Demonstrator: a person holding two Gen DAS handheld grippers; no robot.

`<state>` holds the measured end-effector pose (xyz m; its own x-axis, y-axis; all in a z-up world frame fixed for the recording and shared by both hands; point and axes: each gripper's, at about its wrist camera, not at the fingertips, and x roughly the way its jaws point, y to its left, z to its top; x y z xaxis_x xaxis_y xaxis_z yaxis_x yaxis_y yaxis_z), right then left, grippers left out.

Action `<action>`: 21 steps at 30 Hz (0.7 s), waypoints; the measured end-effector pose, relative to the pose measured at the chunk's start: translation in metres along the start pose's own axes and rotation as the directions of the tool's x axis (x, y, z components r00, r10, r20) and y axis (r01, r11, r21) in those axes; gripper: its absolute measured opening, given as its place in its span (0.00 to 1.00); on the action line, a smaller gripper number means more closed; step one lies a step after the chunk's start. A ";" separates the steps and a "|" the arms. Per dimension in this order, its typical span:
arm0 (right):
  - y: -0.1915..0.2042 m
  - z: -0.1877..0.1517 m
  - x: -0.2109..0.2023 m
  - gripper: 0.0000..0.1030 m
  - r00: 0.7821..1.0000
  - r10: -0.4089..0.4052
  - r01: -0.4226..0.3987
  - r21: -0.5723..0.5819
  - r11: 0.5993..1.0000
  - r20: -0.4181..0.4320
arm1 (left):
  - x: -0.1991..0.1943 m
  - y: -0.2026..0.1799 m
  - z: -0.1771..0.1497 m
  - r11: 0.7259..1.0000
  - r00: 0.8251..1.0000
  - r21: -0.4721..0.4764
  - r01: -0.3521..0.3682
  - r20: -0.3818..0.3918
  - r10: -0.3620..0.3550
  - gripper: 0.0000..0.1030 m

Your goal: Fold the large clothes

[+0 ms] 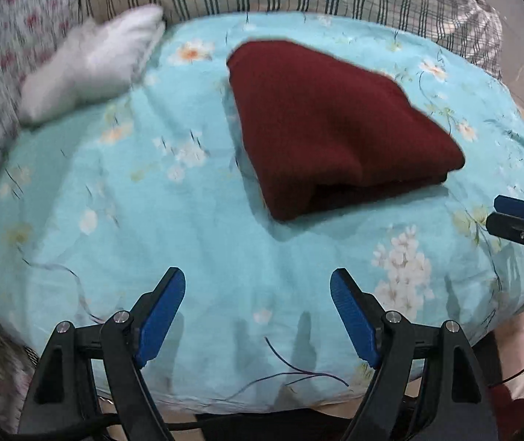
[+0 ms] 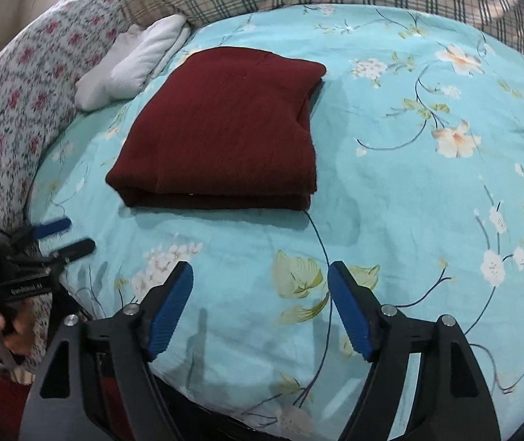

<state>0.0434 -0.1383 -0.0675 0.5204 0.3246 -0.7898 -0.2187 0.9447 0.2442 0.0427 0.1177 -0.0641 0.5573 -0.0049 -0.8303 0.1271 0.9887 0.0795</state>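
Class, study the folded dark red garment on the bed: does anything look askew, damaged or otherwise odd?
Nothing stands out. The dark red garment lies folded in a compact stack on the blue floral sheet, layers roughly aligned. Both the left gripper and right gripper are open, clear of it.

Even, soft light; my left view smears at its far left, fisheye bends both edges, faint shadows under my fingers (image 1: 166, 305).

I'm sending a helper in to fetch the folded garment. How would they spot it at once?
Look at the bed with the turquoise floral sheet. In its middle lies a dark red garment, folded into a flat stack of layers. It is the only plain, dark piece: the white cloth beside it is pale and bunched against the patterned bedding.
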 end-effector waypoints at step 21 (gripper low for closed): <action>0.008 0.016 0.013 1.00 0.997 0.071 -0.072 -0.030 0.997 -0.014 | 0.006 0.006 0.041 0.991 0.991 0.025 -0.130 0.014 0.130 0.99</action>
<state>0.0614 -0.1257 -0.0669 0.4922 0.3905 -0.7780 -0.2802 0.9173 0.2831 0.0803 0.1173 -0.0457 0.5807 0.1213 -0.8050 0.0740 0.9769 0.2007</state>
